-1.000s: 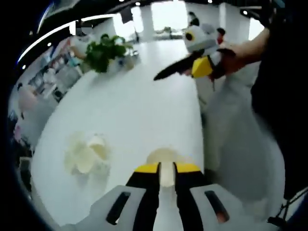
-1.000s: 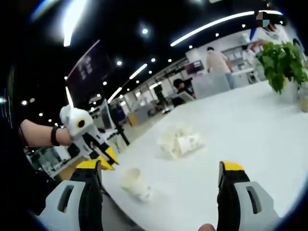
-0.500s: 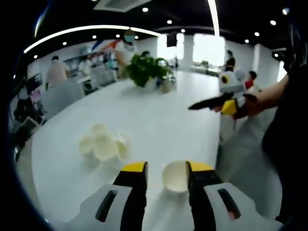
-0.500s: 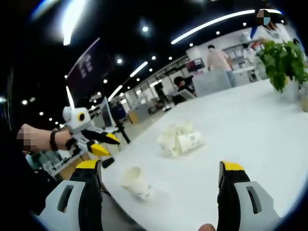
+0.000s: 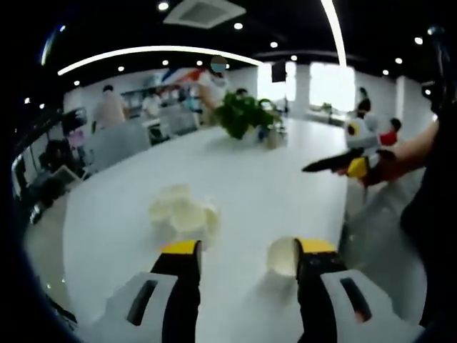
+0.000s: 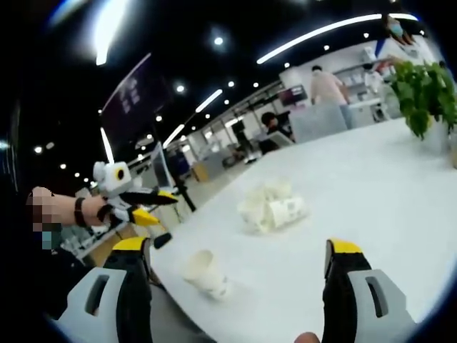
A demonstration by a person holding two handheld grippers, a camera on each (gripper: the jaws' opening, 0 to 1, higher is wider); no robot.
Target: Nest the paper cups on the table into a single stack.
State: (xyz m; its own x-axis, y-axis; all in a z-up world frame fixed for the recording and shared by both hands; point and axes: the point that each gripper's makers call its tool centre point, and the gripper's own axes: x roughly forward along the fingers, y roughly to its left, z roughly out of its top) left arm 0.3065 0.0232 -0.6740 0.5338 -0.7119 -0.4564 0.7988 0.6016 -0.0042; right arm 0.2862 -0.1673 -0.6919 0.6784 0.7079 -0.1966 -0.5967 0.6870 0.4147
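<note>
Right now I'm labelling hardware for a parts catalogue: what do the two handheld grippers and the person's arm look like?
Each gripper has light grey bodies with dark slots, black jaws and yellow tips. The left gripper has a white head; the right gripper has a white head with a red patch. The person wears a dark wristband on the left arm; a dark sleeve shows on the right.

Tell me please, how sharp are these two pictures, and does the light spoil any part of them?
In the left gripper view the whole picture is soft: the pile of paper cups is a pale blur with no clear rims, and the window behind is washed out. In the right gripper view the pile and the single cup show sharper edges, the ceiling light strips glare, and the table edge bends from fisheye distortion.
</note>
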